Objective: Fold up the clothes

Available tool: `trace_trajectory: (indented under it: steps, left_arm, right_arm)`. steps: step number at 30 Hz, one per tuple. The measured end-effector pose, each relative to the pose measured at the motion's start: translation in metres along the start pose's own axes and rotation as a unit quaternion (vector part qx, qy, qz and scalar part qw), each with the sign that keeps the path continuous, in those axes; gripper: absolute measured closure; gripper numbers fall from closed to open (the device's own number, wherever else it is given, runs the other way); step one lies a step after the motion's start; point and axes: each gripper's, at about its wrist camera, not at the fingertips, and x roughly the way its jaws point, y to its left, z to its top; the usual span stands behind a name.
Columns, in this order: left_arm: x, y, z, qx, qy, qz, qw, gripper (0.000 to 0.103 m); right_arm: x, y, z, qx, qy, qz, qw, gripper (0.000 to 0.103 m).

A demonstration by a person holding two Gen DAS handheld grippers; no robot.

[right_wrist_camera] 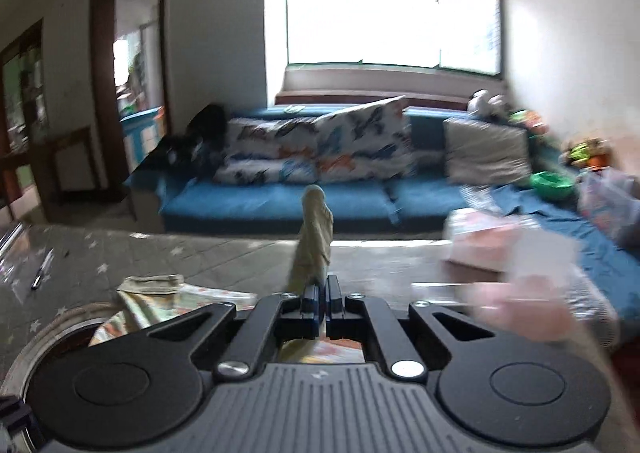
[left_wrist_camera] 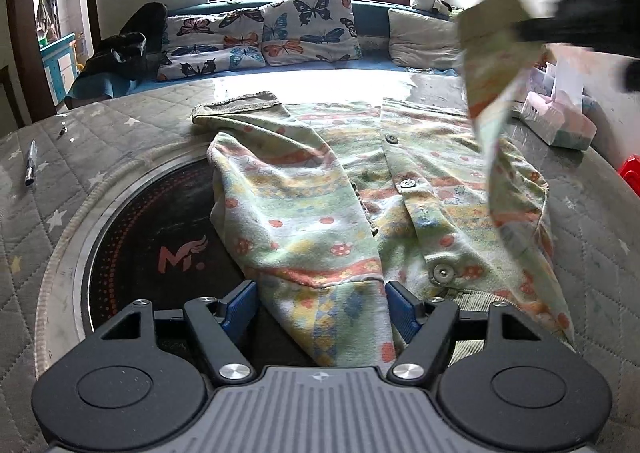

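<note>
A pastel patterned snap-front shirt [left_wrist_camera: 420,173] lies spread on the quilted table [left_wrist_camera: 60,157]. Its left sleeve [left_wrist_camera: 288,205] is folded across the body. My left gripper [left_wrist_camera: 322,307] is open low at the near hem, its blue pads on either side of that sleeve's shoulder end. The right sleeve [left_wrist_camera: 492,93] is lifted into the air, and my blurred right gripper [left_wrist_camera: 532,29] holds its cuff at the upper right. In the right wrist view my right gripper [right_wrist_camera: 322,293] is shut on the sleeve cuff [right_wrist_camera: 316,229], which sticks up between the fingers.
A round black cooktop [left_wrist_camera: 160,237] is set into the table, partly under the shirt. A pen [left_wrist_camera: 31,163] lies at the left. A pink tissue box [left_wrist_camera: 560,117] and a red object [left_wrist_camera: 632,173] sit at the right. A blue sofa [right_wrist_camera: 260,205] with cushions stands behind.
</note>
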Motion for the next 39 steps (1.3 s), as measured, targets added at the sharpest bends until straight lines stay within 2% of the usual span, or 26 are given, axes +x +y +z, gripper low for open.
trace_trajectory:
  steps: [5,11,17,20,23,25,29,30,33,35,38,39]
  left_arm:
    - [0.001,-0.006,-0.002,0.013,0.0,0.008,0.9999,0.031]
    - [-0.001,-0.01,-0.003,0.024,-0.001,0.014,0.9996,0.03]
    - [-0.003,-0.013,-0.004,0.035,-0.001,0.018,0.9992,0.029]
    - [-0.004,-0.014,-0.004,0.04,-0.001,0.02,0.999,0.029]
    - [-0.003,-0.015,-0.004,0.04,0.0,0.024,0.9989,0.028]
    - [-0.003,-0.015,-0.004,0.04,0.0,0.025,0.9989,0.028]
    - [-0.003,-0.015,-0.004,0.04,0.002,0.028,0.9988,0.027]
    - [-0.003,-0.016,-0.004,0.041,0.002,0.029,0.9988,0.027]
    - [-0.003,-0.016,-0.003,0.041,0.002,0.03,0.9987,0.026]
    - [-0.002,-0.016,-0.003,0.041,0.003,0.03,0.9987,0.026]
    - [-0.002,-0.016,-0.004,0.042,0.003,0.031,0.9986,0.025]
    - [-0.002,-0.016,-0.004,0.042,0.003,0.031,0.9986,0.025]
  right_arm:
    - [-0.069,-0.052,-0.019,0.027,-0.026,-0.059,0.998,0.101]
    - [-0.095,-0.089,-0.067,0.061,0.007,-0.114,0.992,0.101]
    - [-0.121,-0.127,-0.115,0.094,0.039,-0.168,0.981,0.1]
    - [-0.133,-0.145,-0.139,0.11,0.054,-0.193,0.974,0.096]
    - [-0.113,-0.141,-0.139,0.116,0.061,-0.163,0.978,0.084]
    - [-0.096,-0.14,-0.138,0.114,0.068,-0.156,0.979,0.069]
    - [-0.068,-0.146,-0.142,0.122,0.081,-0.159,0.976,0.062]
    - [-0.064,-0.148,-0.143,0.125,0.085,-0.158,0.976,0.056]
    - [-0.049,-0.155,-0.148,0.127,0.099,-0.157,0.974,0.054]
    - [-0.043,-0.158,-0.151,0.126,0.103,-0.161,0.973,0.056]
    - [-0.038,-0.159,-0.154,0.123,0.106,-0.162,0.973,0.07]
    - [-0.036,-0.159,-0.154,0.122,0.107,-0.163,0.973,0.084]
